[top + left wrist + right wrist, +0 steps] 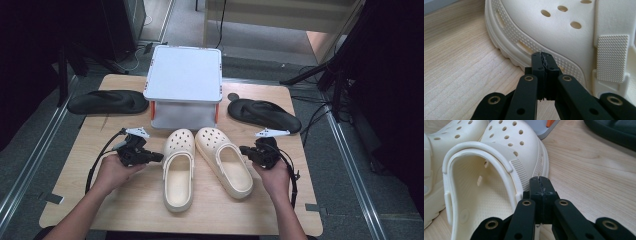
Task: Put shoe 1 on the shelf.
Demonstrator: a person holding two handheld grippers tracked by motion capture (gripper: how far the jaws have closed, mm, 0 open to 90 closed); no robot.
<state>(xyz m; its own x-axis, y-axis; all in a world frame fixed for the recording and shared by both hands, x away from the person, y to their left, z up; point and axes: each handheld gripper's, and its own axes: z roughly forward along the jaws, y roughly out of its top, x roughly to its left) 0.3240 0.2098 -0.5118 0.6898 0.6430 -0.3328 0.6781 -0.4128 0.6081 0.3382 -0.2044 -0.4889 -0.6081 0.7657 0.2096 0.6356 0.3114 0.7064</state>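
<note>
Left tool point(159, 157), right tool point(243, 149) clenched empty, seemingly touching clogs' point(178, 167) outer edges

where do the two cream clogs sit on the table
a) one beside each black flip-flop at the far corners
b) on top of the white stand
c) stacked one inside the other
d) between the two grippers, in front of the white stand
d: the high view shows the left clog and the right clog side by side on the table, between the left gripper and the right gripper, nearer the person than the white stand.
</note>
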